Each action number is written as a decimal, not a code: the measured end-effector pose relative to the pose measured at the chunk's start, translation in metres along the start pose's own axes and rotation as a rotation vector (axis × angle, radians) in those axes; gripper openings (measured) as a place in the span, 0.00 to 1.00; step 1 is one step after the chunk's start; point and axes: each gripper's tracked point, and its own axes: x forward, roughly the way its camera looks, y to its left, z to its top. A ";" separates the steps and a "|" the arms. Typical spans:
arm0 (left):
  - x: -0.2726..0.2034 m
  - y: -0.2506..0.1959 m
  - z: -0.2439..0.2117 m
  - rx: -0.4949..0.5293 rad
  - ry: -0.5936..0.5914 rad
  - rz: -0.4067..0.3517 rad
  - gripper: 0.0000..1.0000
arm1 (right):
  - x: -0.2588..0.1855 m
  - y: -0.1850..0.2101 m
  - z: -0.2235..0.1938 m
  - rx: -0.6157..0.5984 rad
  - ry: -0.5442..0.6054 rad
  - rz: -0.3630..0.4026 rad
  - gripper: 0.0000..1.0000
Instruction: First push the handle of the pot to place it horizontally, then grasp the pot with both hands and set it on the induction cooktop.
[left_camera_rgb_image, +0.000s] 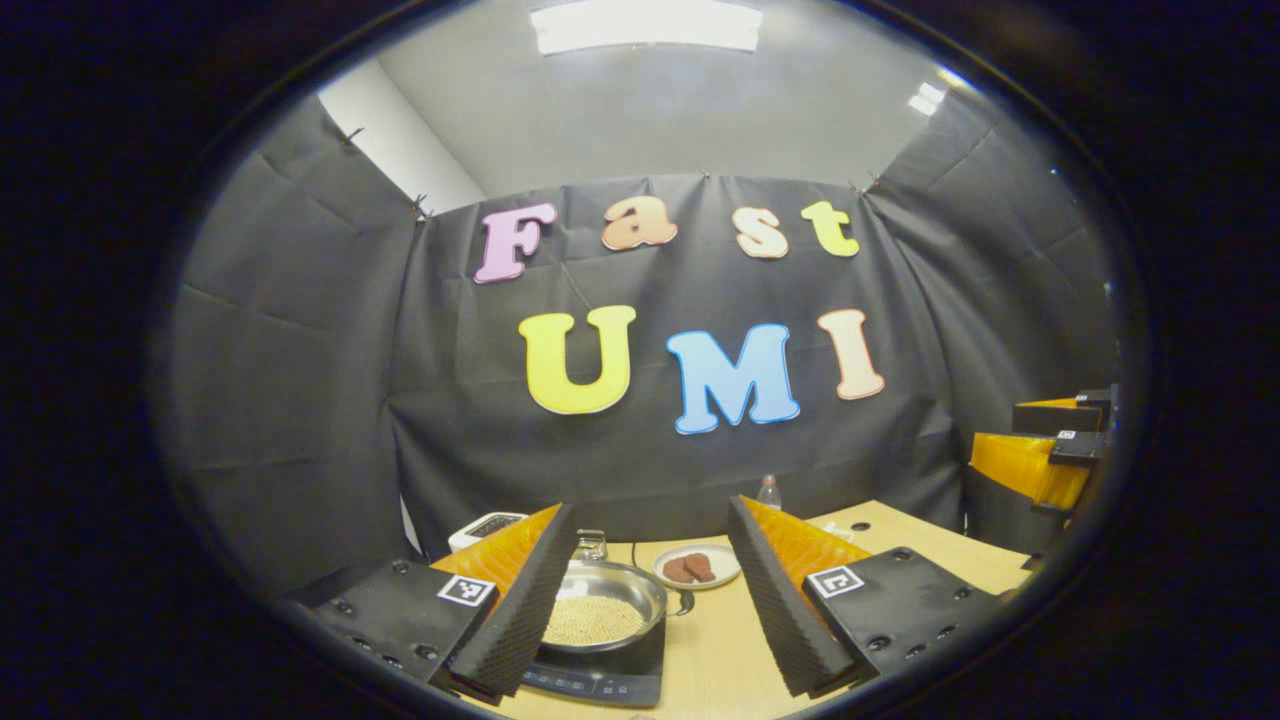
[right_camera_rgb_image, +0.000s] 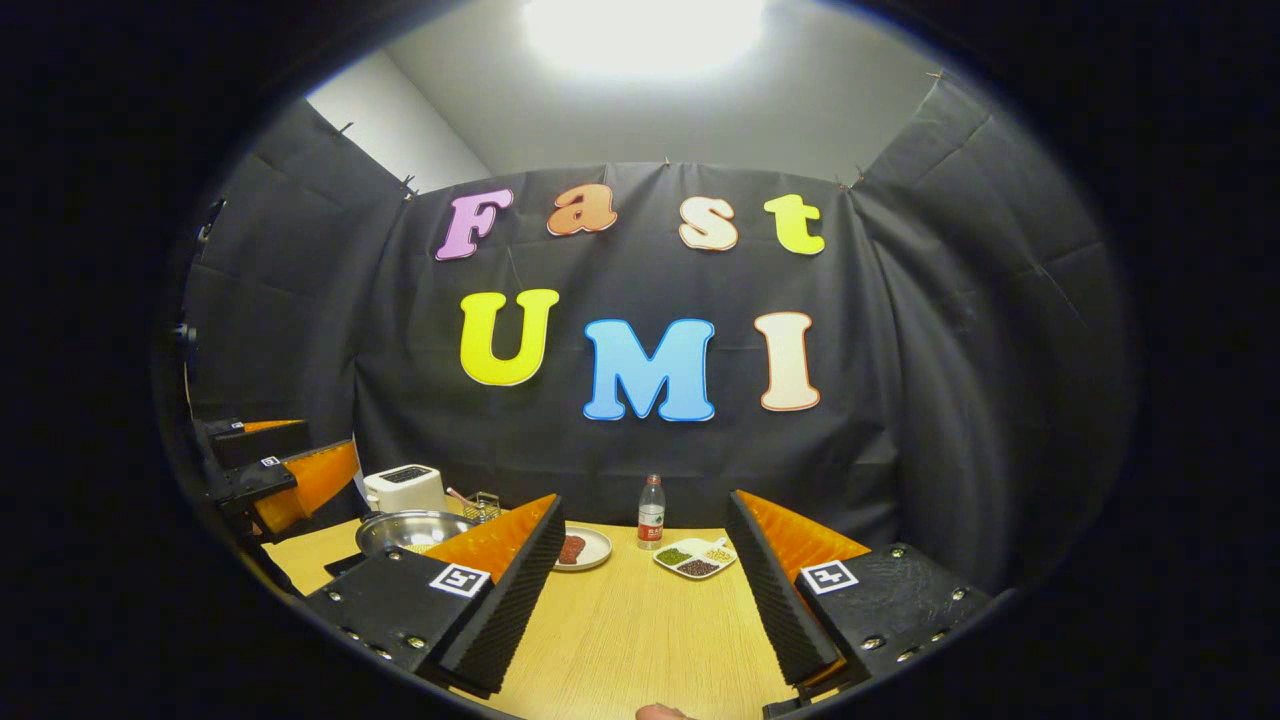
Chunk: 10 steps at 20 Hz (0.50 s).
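Both tongs — left (left_camera_rgb_image: 650, 600), right (right_camera_rgb_image: 645, 600) — gape apart; pot (left_camera_rgb_image: 600, 605) sits on cooktop (left_camera_rgb_image: 610, 678).

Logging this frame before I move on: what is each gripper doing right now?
Left gripper: open, holding nothing, the pot seen on the induction cooktop between its fingers.
Right gripper: open, holding nothing, above the table.

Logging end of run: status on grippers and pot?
Left gripper open, right gripper open, both empty. Pot sits on induction cooktop. Nothing in the way.
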 end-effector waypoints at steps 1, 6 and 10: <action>-0.003 0.005 0.002 0.008 -0.003 -0.002 0.90 | -0.004 0.002 0.004 -0.002 -0.008 -0.007 0.97; -0.019 0.025 0.006 0.007 -0.017 -0.010 0.93 | -0.022 0.013 0.013 -0.013 -0.044 -0.025 0.97; -0.028 0.033 0.001 -0.004 -0.014 -0.007 1.00 | -0.028 0.014 0.019 0.005 -0.045 -0.034 0.97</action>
